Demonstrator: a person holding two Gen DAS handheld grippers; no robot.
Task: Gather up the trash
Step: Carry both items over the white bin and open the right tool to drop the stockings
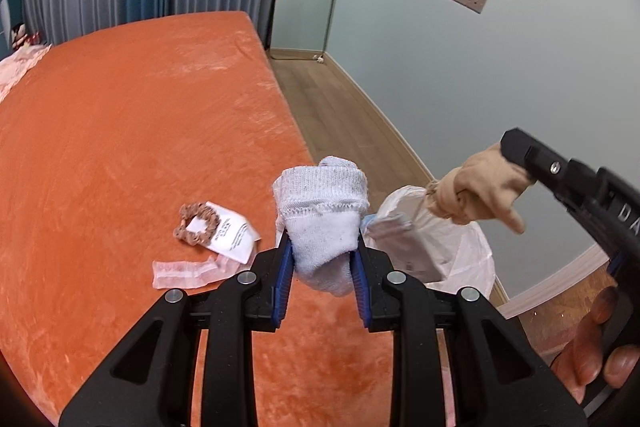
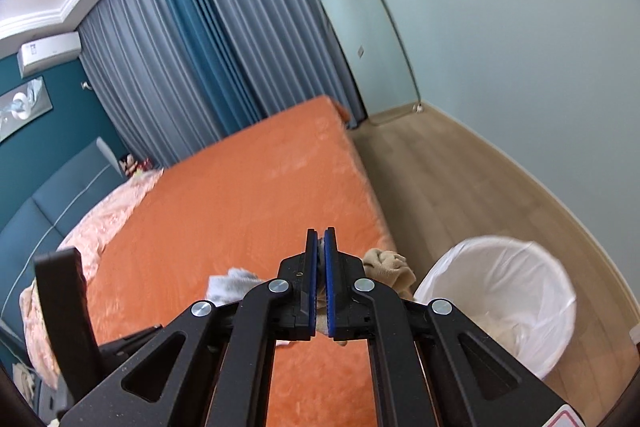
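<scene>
My left gripper (image 1: 322, 247) is shut on a rolled white sock (image 1: 322, 215) and holds it above the orange bed (image 1: 120, 131) near its right edge. My right gripper (image 2: 320, 239) is shut on a beige sock (image 1: 476, 191), which hangs above the white-lined trash bin (image 1: 460, 251); in the right wrist view the beige sock (image 2: 388, 265) shows behind the fingers and the bin (image 2: 500, 299) stands on the floor to the right. A white paper slip (image 1: 236, 237), a brown scrunchie (image 1: 196, 223) and a pink wrapper (image 1: 188, 271) lie on the bed.
A pink quilt (image 2: 104, 219) lies at the bed's head end. A tall mirror (image 2: 364, 43) leans on the far wall by the curtains (image 2: 192, 47). Wooden floor (image 2: 460, 179) runs along the bed's right side.
</scene>
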